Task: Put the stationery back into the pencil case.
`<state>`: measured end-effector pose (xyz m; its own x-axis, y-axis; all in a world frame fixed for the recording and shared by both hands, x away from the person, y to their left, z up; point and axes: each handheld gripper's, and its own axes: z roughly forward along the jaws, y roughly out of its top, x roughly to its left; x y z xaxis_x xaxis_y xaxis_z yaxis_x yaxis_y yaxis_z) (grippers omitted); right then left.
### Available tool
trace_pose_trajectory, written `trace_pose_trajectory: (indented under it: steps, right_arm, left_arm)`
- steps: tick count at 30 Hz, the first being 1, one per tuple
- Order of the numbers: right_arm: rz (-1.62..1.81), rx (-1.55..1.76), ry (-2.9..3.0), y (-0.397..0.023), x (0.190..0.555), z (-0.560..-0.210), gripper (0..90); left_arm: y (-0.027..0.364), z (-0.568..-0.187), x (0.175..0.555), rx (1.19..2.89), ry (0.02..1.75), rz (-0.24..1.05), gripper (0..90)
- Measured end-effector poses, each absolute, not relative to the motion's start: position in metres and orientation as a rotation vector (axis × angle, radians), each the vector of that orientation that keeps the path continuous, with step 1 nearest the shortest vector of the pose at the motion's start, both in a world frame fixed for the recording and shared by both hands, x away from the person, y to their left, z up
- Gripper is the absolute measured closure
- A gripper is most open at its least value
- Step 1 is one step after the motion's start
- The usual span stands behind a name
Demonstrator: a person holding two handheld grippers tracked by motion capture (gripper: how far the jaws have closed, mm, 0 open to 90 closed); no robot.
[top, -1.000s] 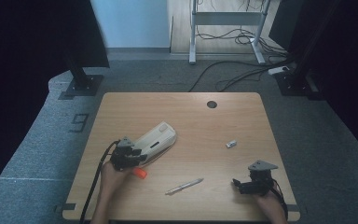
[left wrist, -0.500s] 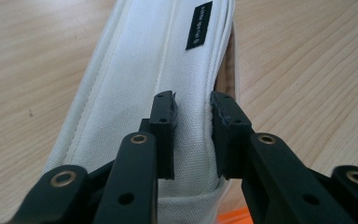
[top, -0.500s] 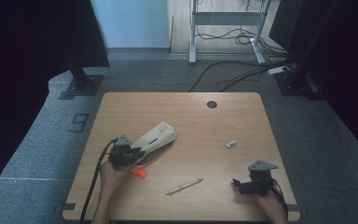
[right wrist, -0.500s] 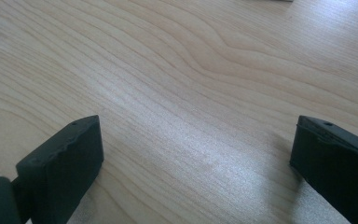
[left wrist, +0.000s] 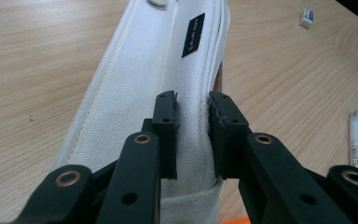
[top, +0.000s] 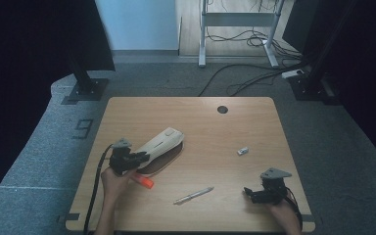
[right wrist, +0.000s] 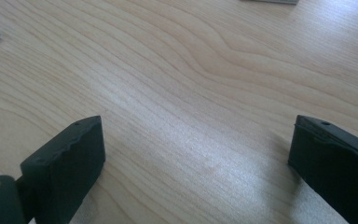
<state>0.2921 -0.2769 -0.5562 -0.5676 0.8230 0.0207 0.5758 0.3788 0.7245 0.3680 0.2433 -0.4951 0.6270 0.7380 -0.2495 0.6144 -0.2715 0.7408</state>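
The left gripper point(left wrist: 192, 116) has just been closing; its fingers point(left wrist: 165, 121) pinch the white pencil case point(top: 161, 143) to steady it. Right of the case, the right gripper point(top: 255, 194) rests released.

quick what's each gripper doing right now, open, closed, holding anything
Left gripper: jaws have just been closing; now shut on the white fabric zip pouch, pinching its edge.
Right gripper: open, nothing between its jaws, over the bare wooden table.

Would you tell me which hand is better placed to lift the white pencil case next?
Left: the left gripper is already pinched on the white pencil case, while the right gripper rests open over bare table near the front edge.
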Motion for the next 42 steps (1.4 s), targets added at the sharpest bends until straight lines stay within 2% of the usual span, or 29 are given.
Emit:
trace_pose_trajectory:
  steps: [22,28,42]
  right_arm:
    - [1.037,1.184,2.3,-0.275,0.326,-0.532,7.9]
    - [1.041,1.203,2.298,-0.276,0.339,-0.532,11.3]
    - [1.003,1.22,2.302,-0.267,0.373,-0.534,10.7]
  left_arm:
    - [0.247,-0.49,0.366,1.937,1.063,0.201,75.1]
    - [0.247,-0.489,0.365,1.929,1.063,0.202,75.1]
    - [0.248,-0.488,0.365,1.907,1.06,0.194,75.2]
